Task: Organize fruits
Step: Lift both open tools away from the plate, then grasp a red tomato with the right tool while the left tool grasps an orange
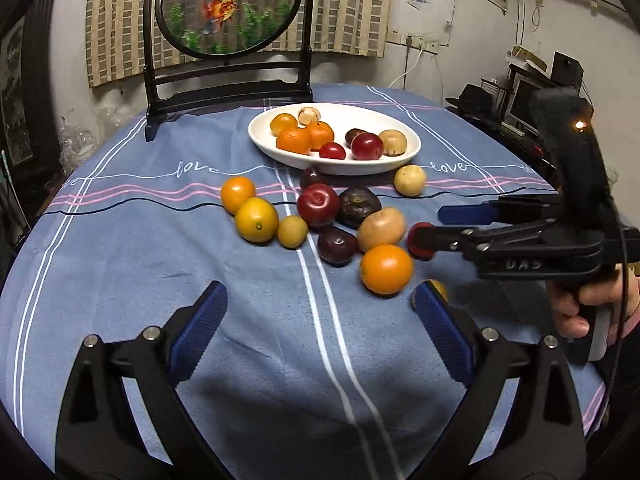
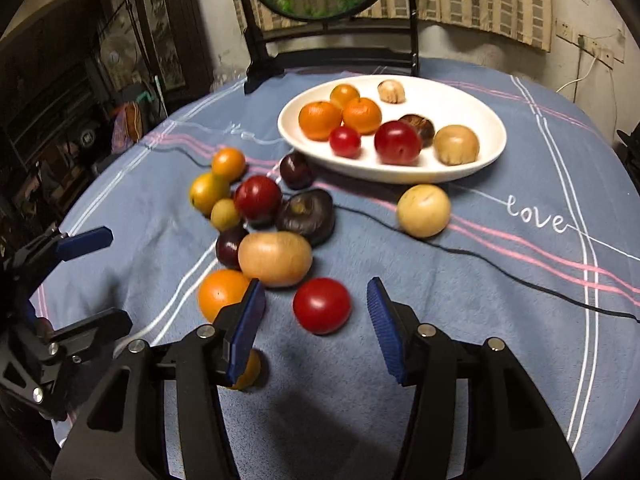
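White oval plate [image 2: 494, 148] sat toward the far side of the bench [image 2: 500, 320], its long axis running roughly across the bench, a dark framed goldfish screen [image 1: 228, 8] behind it. Plate held three oranges, two red fruits, one dark fruit and two tan ones. Near side of the plate: a loose cluster of fruit on the blue striped cloth, touching one another; a pale round fruit [image 2: 423, 210] lay apart, just beside the plate's near rim. Bare cloth was open nearer than the cluster. A tan oblong fruit [image 2: 275, 259] lay in the cluster with its long axis across. Right gripper [image 2: 316, 312] had its fingers apart around a red fruit [image 2: 322, 305], not touching it. Left gripper [image 1: 320, 300] fingers wide apart, nothing between them, over bare cloth.
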{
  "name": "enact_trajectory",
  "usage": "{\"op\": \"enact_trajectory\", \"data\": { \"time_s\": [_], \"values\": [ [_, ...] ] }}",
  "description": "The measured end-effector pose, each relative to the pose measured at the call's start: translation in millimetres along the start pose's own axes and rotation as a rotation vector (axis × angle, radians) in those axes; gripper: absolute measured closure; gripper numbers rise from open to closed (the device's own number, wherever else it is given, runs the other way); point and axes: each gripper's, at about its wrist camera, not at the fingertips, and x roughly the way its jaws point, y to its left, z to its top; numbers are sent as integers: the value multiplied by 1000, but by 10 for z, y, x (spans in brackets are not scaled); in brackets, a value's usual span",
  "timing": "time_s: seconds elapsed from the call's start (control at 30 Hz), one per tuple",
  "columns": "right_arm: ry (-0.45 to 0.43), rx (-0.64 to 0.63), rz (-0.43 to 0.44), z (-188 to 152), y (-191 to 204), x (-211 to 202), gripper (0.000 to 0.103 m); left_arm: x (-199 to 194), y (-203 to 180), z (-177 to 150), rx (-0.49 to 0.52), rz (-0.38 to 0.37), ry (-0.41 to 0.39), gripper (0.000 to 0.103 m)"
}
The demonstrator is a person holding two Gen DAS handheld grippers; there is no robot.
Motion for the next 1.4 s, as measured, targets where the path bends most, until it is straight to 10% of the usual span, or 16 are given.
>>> {"op": "enact_trajectory", "data": {
  "time_s": [0.8,1.2,1.4],
  "values": [
    [0,-9,-68,-29,4,21,70,163,37,38,-60,-26,74,9],
    [-35,88,-65,-8,-206,-136,70,476,-312,204,-119,-76,180,62],
    [-45,104,-48,2,-226,-184,70,563,-382,214,-122,-64,200,63]
  ]
}}
